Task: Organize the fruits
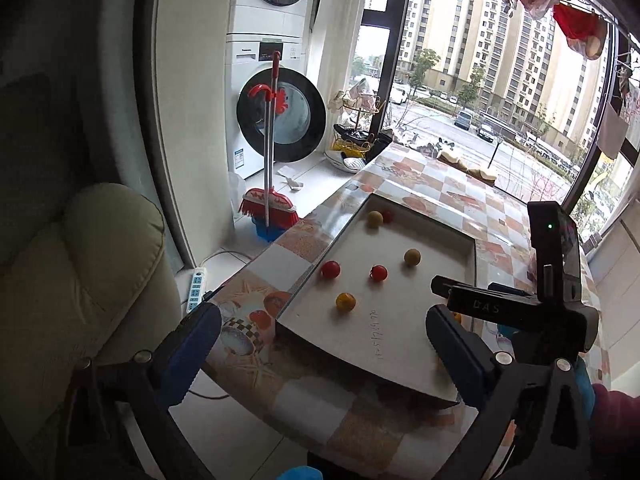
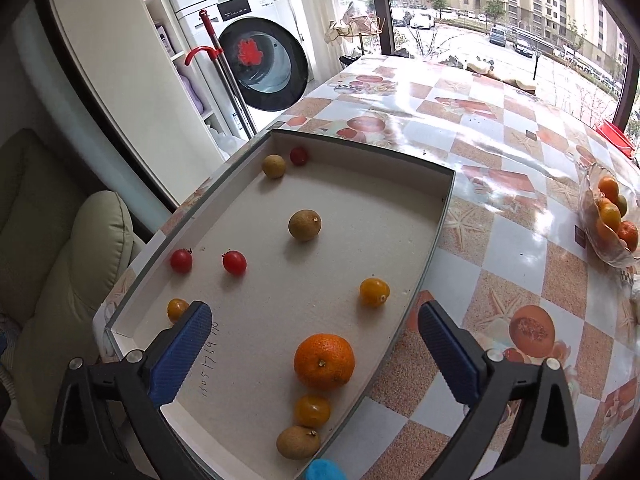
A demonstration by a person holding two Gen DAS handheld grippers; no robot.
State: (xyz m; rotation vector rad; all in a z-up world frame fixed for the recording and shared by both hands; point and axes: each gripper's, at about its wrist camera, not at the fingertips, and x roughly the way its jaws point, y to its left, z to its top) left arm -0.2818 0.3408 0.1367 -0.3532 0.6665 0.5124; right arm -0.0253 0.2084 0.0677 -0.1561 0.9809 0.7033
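Note:
A shallow white cardboard tray (image 2: 436, 232) lies on the patterned table with loose fruit in it. My right gripper (image 2: 318, 344) hangs open over its near end. A large orange (image 2: 324, 362) lies between and below the blue pads, untouched. Around it are a yellow fruit (image 2: 375, 292), brown longans (image 2: 305, 225) and red cherry tomatoes (image 2: 234, 262). My left gripper (image 1: 324, 352) is also open and empty, above the tray's (image 1: 400, 344) near left corner. A yellow fruit (image 1: 345, 302) and a red tomato (image 1: 378, 273) lie beyond it. The right gripper's black frame (image 1: 520, 312) shows at the right.
A glass bowl (image 2: 612, 216) holding oranges stands at the table's right side. Left of the table are a cream armchair (image 1: 80, 280), a power strip (image 1: 197, 286) on the floor, a red broom (image 1: 269, 204) and a washing machine (image 1: 276, 120). A window runs behind.

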